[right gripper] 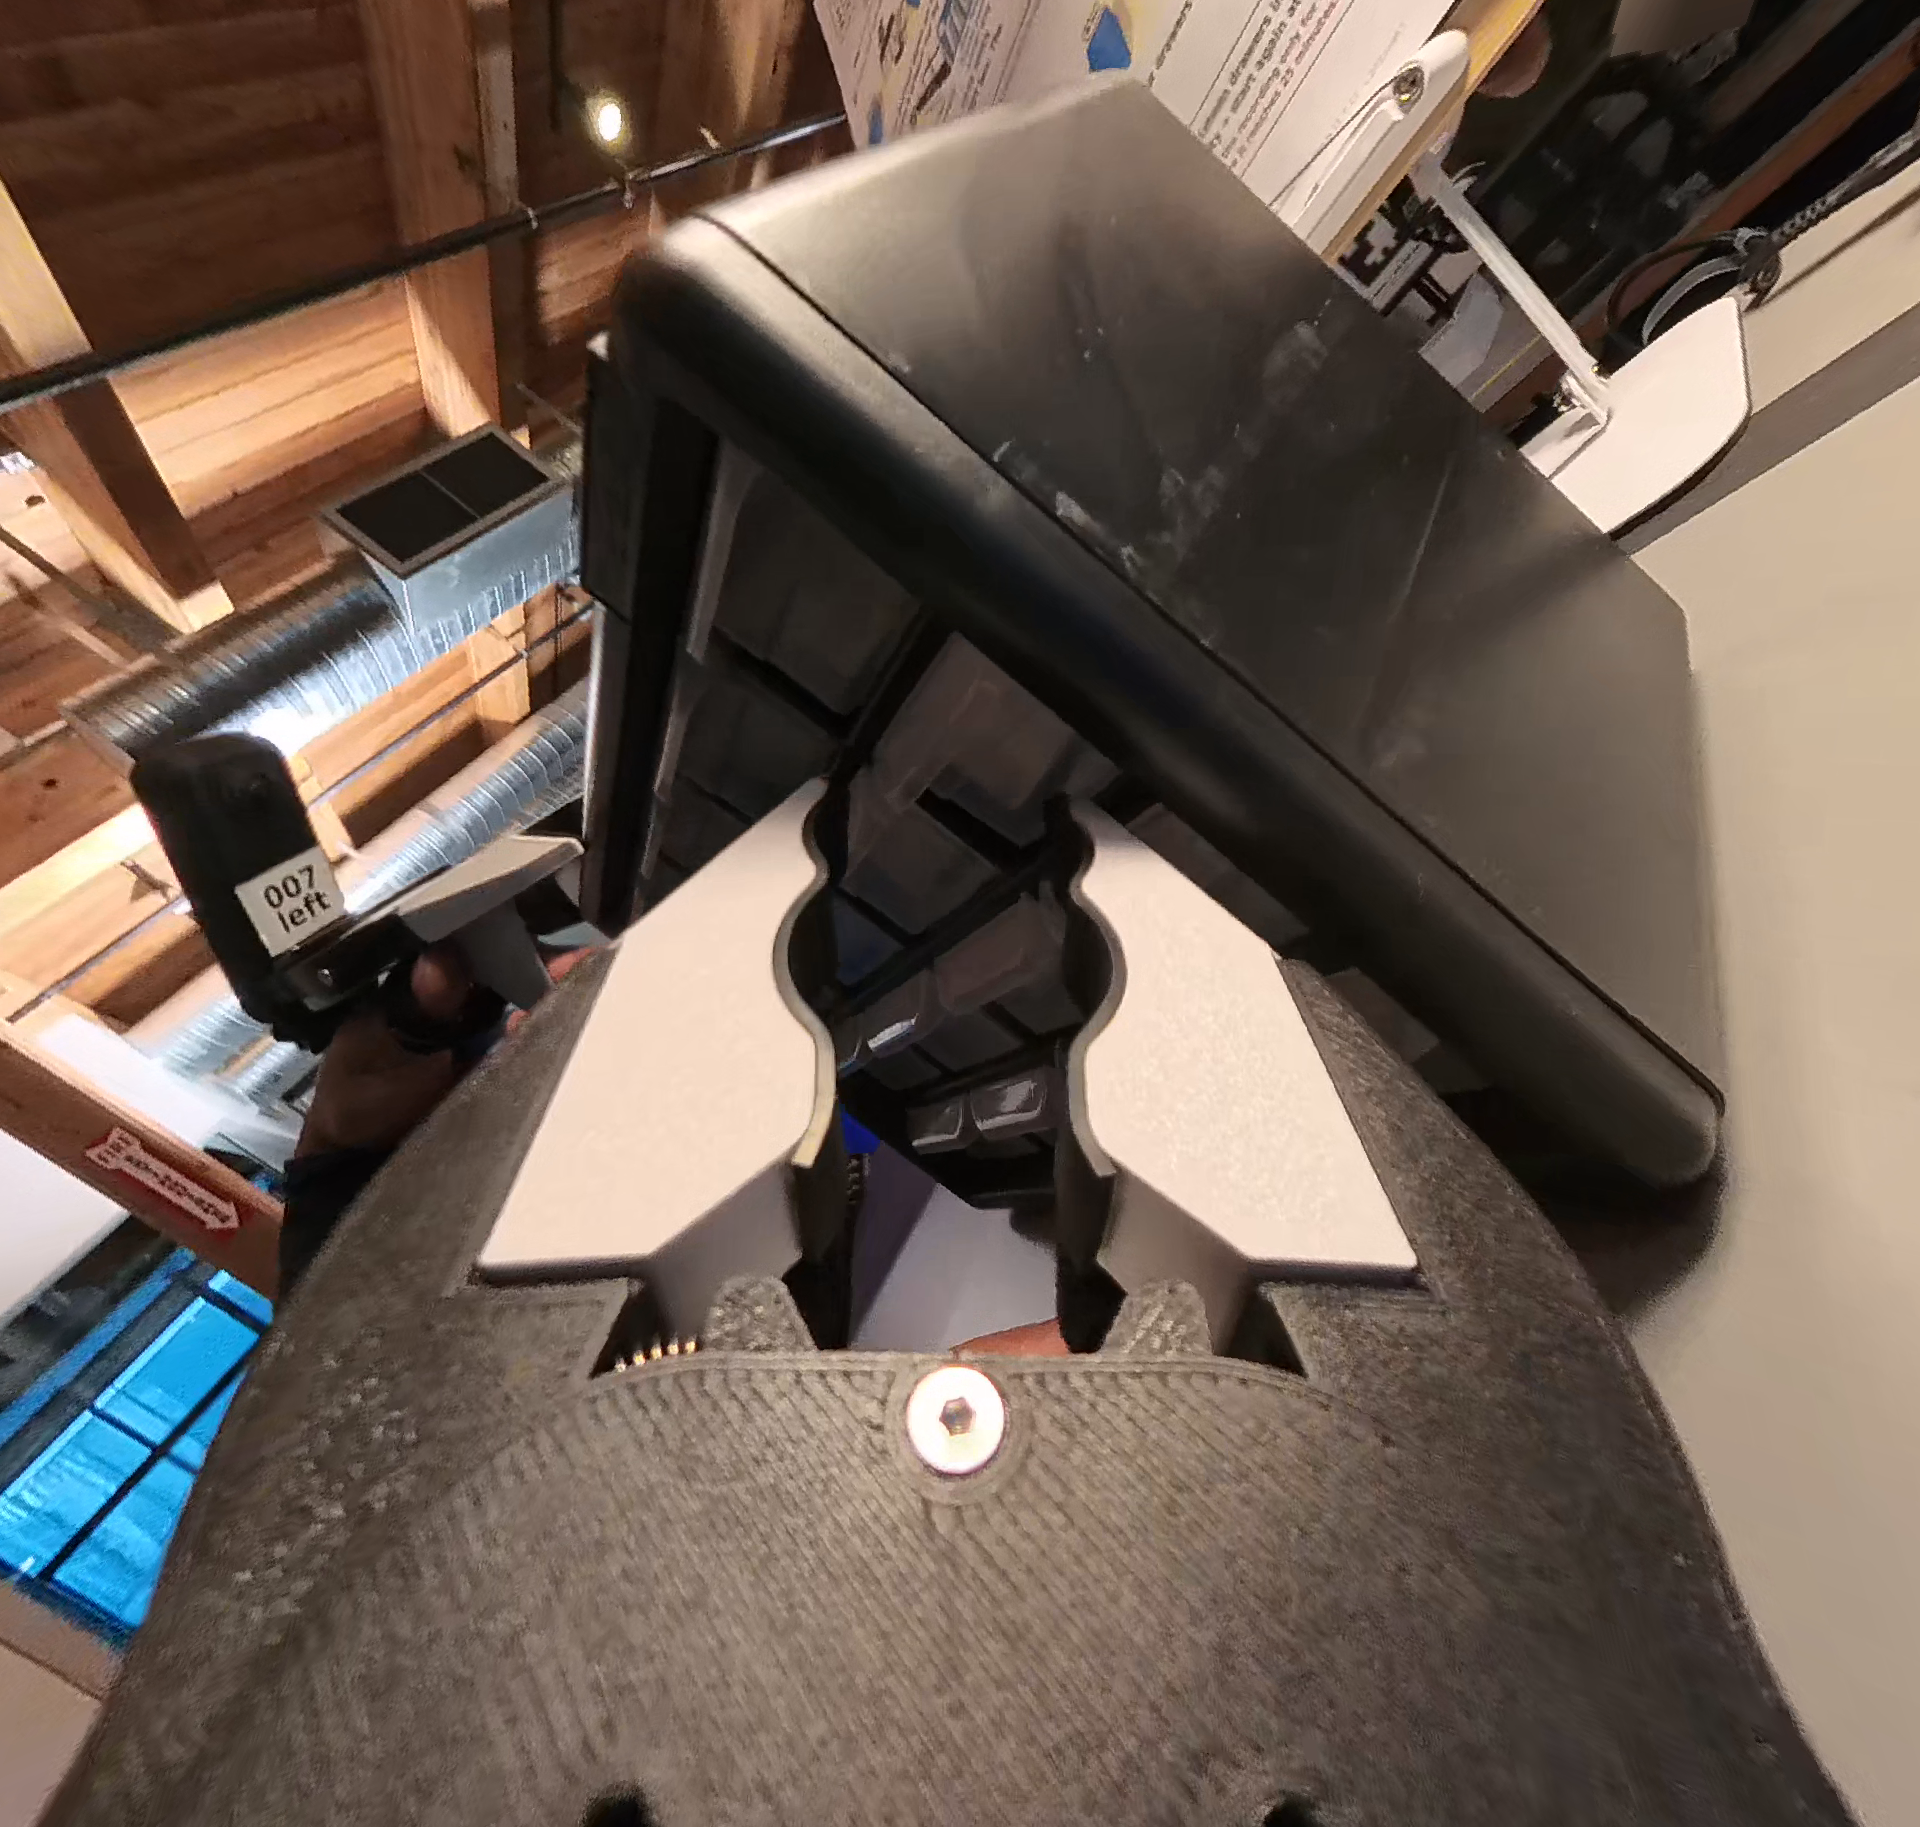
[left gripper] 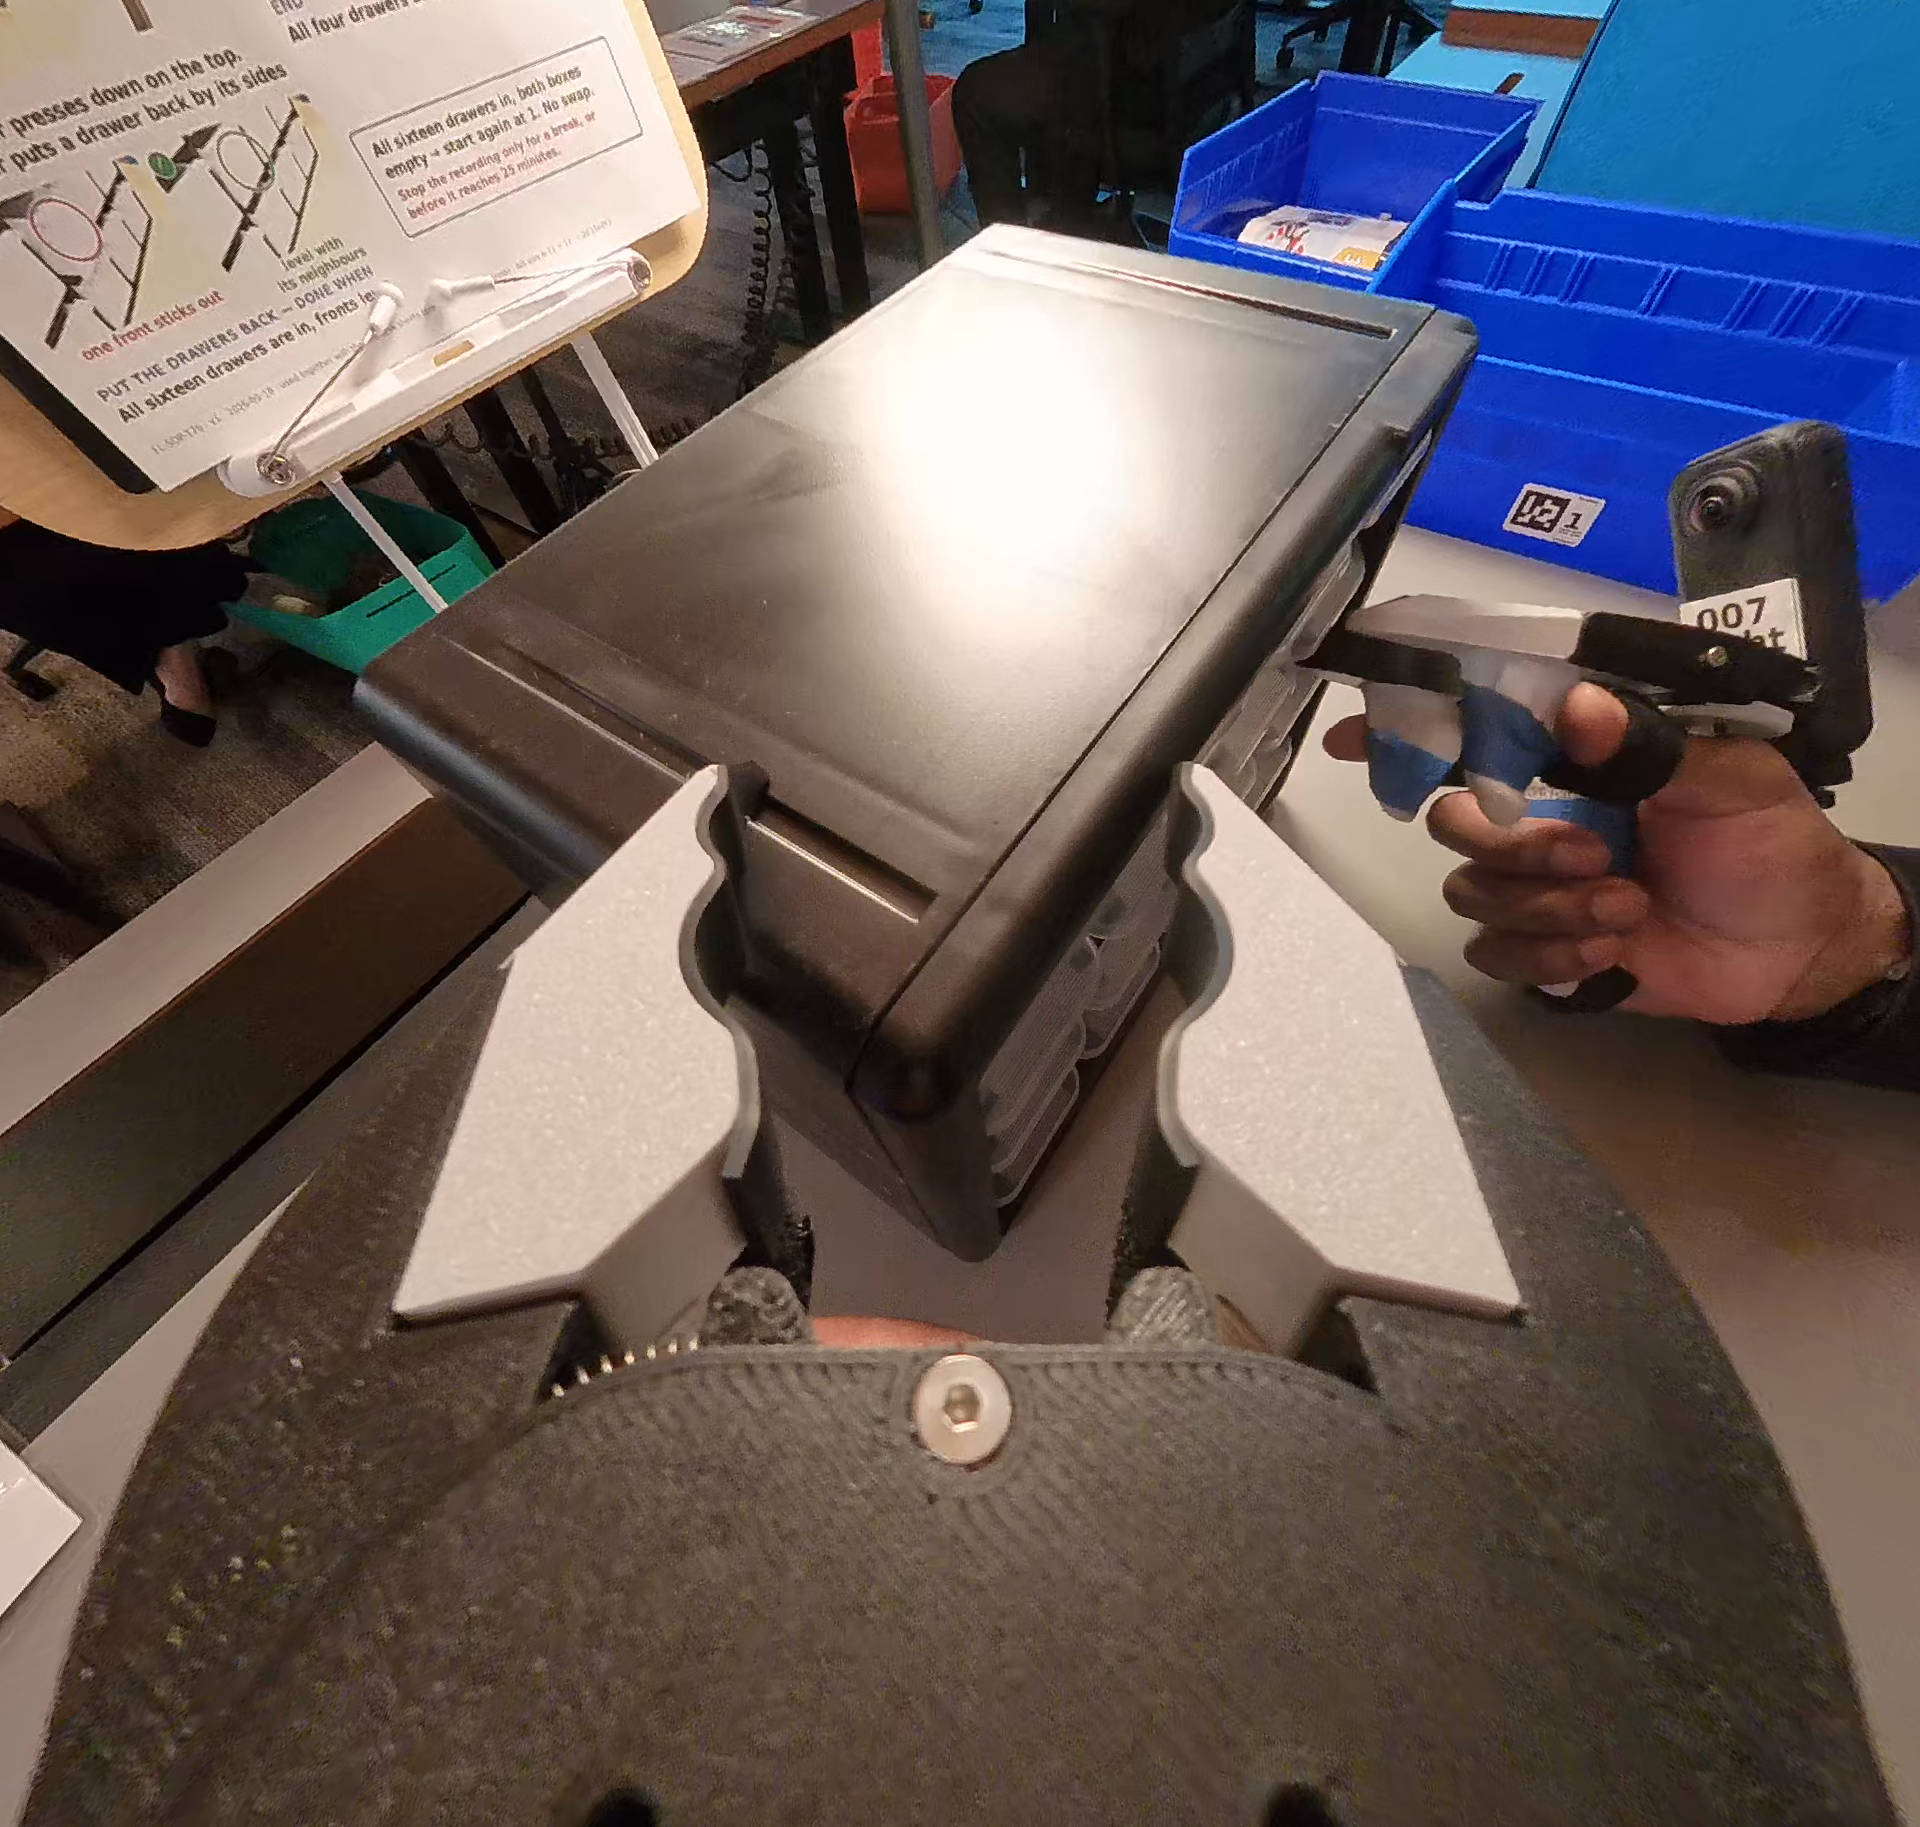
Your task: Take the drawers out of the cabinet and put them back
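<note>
Between the spread fingers of the left gripper sits the near top corner of the black cabinet, which stands on the grey table; the jaws are wide apart, and whether either pad actually touches the cabinet cannot be told, since the corner hides the inner faces. Glare washes out much of the cabinet's top. Along its front, to the right of this gripper, the clear drawers show only as a thin edge-on strip, too foreshortened to count. Farther right, the right gripper reaches into that front, its fingertips lost against the drawer faces, with a hand around its grip. Seen from the right wrist camera, the right gripper is partly parted just in front of the drawers, which are blurred and dark; whether its pads press on a drawer front cannot be made out. An instruction sheet is cut off by the upper left edge, and blue bins stand beyond the cabinet.
</note>
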Demonstrator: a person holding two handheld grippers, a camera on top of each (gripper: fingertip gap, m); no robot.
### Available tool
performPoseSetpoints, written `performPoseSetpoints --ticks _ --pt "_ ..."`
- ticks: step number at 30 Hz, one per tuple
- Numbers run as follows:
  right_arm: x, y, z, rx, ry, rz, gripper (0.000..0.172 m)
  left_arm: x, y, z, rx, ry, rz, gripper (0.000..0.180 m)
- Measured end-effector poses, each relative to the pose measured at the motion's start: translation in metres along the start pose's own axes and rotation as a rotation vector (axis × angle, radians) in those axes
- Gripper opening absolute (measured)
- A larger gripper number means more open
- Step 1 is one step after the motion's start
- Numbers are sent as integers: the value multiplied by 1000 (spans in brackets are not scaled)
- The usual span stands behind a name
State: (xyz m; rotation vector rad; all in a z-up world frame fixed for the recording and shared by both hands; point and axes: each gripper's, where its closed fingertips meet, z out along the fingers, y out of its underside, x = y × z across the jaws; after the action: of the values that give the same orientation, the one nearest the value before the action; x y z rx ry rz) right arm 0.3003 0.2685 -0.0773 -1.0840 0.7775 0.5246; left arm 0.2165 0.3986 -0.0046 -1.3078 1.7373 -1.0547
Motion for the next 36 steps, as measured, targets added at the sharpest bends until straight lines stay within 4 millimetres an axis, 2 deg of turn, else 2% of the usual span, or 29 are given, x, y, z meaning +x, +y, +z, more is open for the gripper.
performPoseSetpoints --ticks 4,6,7,10,14,22,25,29,32,36 --pt "3 -6 2 40 5 34 23 0 0 0 -2 -1 2 83" --pt "0 -8 3 56 -16 34 17 0 0 0 -1 -1 2 83" --pt "-5 -8 3 61 -37 27 8 0 0 0 -1 -1 1 82" --pt "-10 -5 -4 54 -47 30 6 0 0 0 1 0 2 83" --pt "-25 1 -29 55 -88 105 6 0 0 0 2 2 3 82" --pt "-73 18 -95 127 -189 211 3 0 0 1 6 6 5 83" --pt "-88 17 -109 135 -201 209 3 0 0 1 4 3 4 83" --pt "-96 11 -122 138 -186 210 2 0 0 1 -1 -3 7 84" --pt "-91 14 -133 122 -132 197 2 0 0 1 0 -5 8 84" --pt "-61 33 -153 73 16 257 2 0 0 1 2 -4 9 84"
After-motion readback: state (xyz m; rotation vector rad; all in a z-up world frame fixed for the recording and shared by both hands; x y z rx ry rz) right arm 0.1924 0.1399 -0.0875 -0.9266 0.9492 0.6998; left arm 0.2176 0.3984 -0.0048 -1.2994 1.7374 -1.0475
